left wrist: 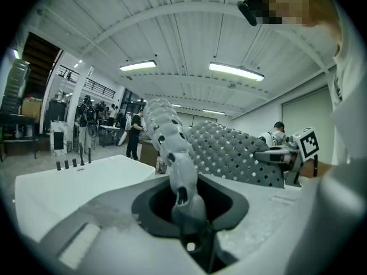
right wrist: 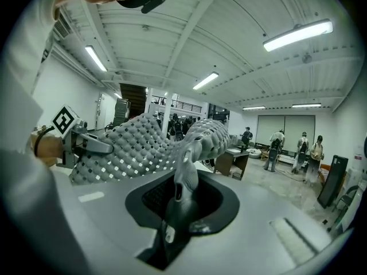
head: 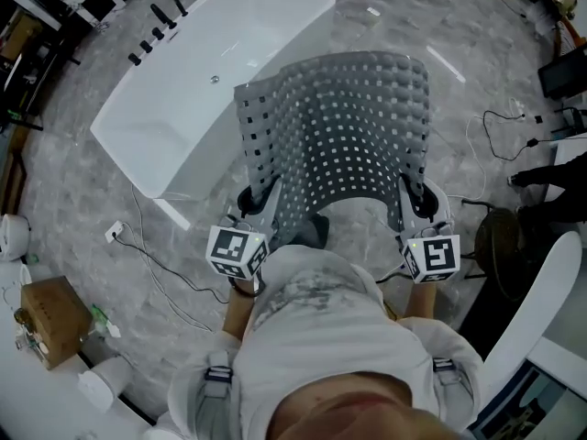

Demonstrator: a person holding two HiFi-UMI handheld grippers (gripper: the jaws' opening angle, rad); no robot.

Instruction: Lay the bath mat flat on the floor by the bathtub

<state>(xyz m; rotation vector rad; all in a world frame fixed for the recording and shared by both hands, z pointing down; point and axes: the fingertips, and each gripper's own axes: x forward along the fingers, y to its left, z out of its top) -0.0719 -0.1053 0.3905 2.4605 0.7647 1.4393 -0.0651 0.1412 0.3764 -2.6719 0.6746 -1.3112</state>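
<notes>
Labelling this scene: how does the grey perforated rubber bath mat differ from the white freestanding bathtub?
The grey perforated rubber bath mat is full of holes; the white freestanding bathtub is smooth. The mat hangs bowed, near corners clamped in the left tool and right tool; the bathtub stands on the floor. Both are oblong.

Grey holey bath mat point(head: 348, 136) arches up, corners pinched in left hand-held gripper point(head: 260, 202) and right hand-held gripper point(head: 417, 200).

The bath mat point(head: 348, 136) is grey with a grid of square holes (the bathtub point(head: 183, 108) plain white).
</notes>
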